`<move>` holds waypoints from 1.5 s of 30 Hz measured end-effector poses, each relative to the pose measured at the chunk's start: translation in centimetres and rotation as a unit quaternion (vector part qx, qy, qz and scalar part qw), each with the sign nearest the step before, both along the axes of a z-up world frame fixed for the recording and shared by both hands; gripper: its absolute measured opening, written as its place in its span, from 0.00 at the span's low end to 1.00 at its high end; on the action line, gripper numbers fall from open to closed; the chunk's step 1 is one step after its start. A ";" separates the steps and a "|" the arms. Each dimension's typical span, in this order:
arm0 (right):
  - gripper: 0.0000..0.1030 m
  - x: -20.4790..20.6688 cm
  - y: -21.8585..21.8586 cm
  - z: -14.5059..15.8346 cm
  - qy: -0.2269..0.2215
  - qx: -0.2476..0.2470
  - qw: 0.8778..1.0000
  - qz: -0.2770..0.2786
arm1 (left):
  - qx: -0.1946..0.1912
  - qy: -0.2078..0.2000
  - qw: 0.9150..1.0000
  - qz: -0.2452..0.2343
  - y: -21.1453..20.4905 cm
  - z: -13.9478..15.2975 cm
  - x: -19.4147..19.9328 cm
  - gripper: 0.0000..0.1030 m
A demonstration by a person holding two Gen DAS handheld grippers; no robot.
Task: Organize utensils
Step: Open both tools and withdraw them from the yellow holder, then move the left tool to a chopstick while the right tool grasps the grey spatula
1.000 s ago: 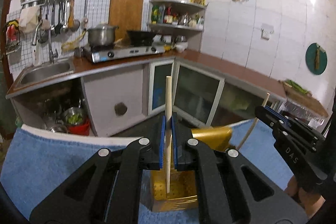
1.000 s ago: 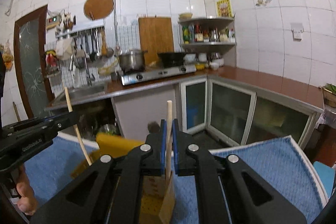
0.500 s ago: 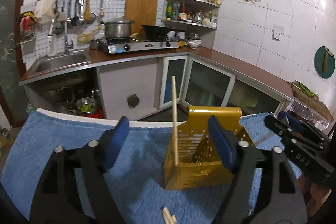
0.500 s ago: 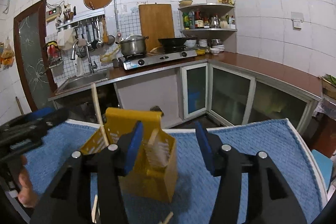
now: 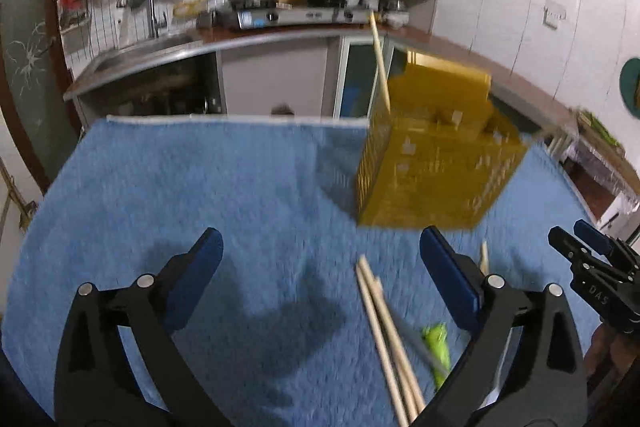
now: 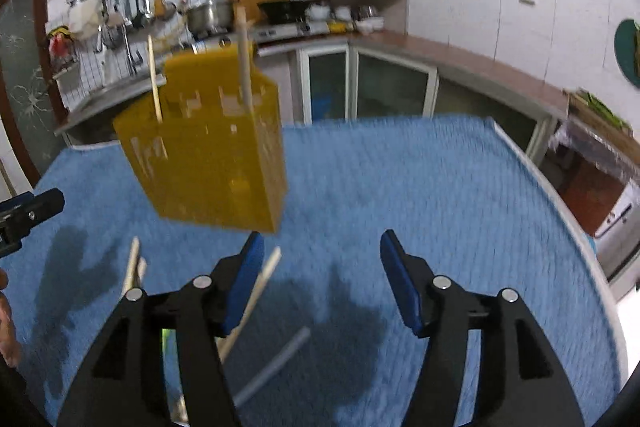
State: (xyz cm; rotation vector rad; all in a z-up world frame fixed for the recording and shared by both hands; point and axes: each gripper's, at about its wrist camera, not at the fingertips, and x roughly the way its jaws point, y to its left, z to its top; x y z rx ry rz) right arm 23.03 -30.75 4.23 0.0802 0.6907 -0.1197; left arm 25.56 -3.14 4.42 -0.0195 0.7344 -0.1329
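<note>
A yellow perforated utensil holder (image 5: 436,155) stands on the blue towel (image 5: 200,187), also in the right wrist view (image 6: 208,147). A wooden chopstick (image 5: 380,67) stands in it; the right wrist view shows two upright chopsticks (image 6: 244,63). Loose chopsticks (image 5: 388,339) and a green-handled utensil (image 5: 436,351) lie on the towel in front of the holder. My left gripper (image 5: 320,279) is open and empty above the towel. My right gripper (image 6: 322,279) is open and empty, above loose chopsticks (image 6: 256,295) and a grey handle (image 6: 276,363).
The towel's far edge (image 5: 224,119) drops off toward kitchen cabinets (image 6: 360,87). A sink (image 5: 136,55) and stove (image 5: 280,15) stand on the counter behind. The right gripper's tip (image 5: 588,267) shows at the left wrist view's right edge.
Both grippers opened and let go of their chopsticks, which now stand in the holder. Both pulled back and tilted down, so the loose utensils on the towel came into view.
</note>
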 end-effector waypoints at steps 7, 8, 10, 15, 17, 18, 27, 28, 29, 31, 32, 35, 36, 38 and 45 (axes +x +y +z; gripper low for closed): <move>0.58 -1.6 0.5 -3.7 0.036 -0.005 0.999 -0.016 | 0.014 0.042 0.999 0.008 -0.6 -4.2 -0.4 0.93; 0.58 -1.7 0.5 -4.0 0.041 -0.005 0.999 -0.016 | 0.011 0.047 0.999 0.010 -0.5 -4.7 -0.4 0.93; 0.58 -1.8 0.9 -4.9 0.056 -0.003 0.998 -0.017 | 0.004 0.056 0.998 0.012 -0.4 -5.7 -0.2 0.92; 0.58 -1.5 0.9 -6.2 0.083 0.016 0.996 -0.023 | -0.001 0.079 0.997 -0.010 -1.2 -7.0 -0.1 0.75; 0.57 -1.4 0.9 -6.6 0.089 0.027 0.995 -0.023 | 0.007 0.080 0.997 -0.019 -1.9 -7.1 -0.2 0.70; 0.57 -1.3 1.0 -6.7 0.091 0.031 0.995 -0.025 | 0.010 0.080 0.996 -0.023 -2.1 -7.1 -0.2 0.64; 0.33 -0.7 2.2 -6.8 0.097 0.026 0.995 -0.007 | 0.009 0.102 0.993 -0.054 -3.6 -8.0 0.3 0.21; 0.28 -0.5 2.2 -6.8 0.098 0.028 0.995 0.002 | 0.006 0.104 0.993 -0.057 -3.6 -8.0 0.4 0.19; 0.25 -0.4 2.0 -6.7 0.097 0.030 0.995 0.005 | 0.004 0.105 0.993 -0.059 -3.6 -8.0 0.3 0.17; 0.20 0.0 1.6 -6.6 0.097 0.037 0.994 0.017 | 0.000 0.105 0.992 -0.064 -3.3 -7.8 0.3 0.13; 0.17 0.1 1.3 -6.5 0.096 0.040 0.994 0.022 | -0.003 0.105 0.992 -0.068 -3.2 -7.7 0.3 0.09; 0.09 0.5 0.5 -6.2 0.094 0.049 0.994 0.037 | -0.010 0.107 0.992 -0.071 -2.7 -7.5 0.4 0.00; 0.06 0.6 0.3 -6.0 0.092 0.048 0.994 0.041 | -0.009 0.106 0.992 -0.068 -2.6 -7.4 0.4 0.00; 0.03 0.8 0.4 -5.7 0.091 0.035 0.994 0.048 | -0.005 0.112 0.992 -0.059 -2.2 -7.6 0.7 0.00; 0.05 1.0 -0.3 -5.7 0.102 0.046 0.993 0.037 | -0.017 0.122 0.991 -0.052 -1.6 -7.7 1.2 0.00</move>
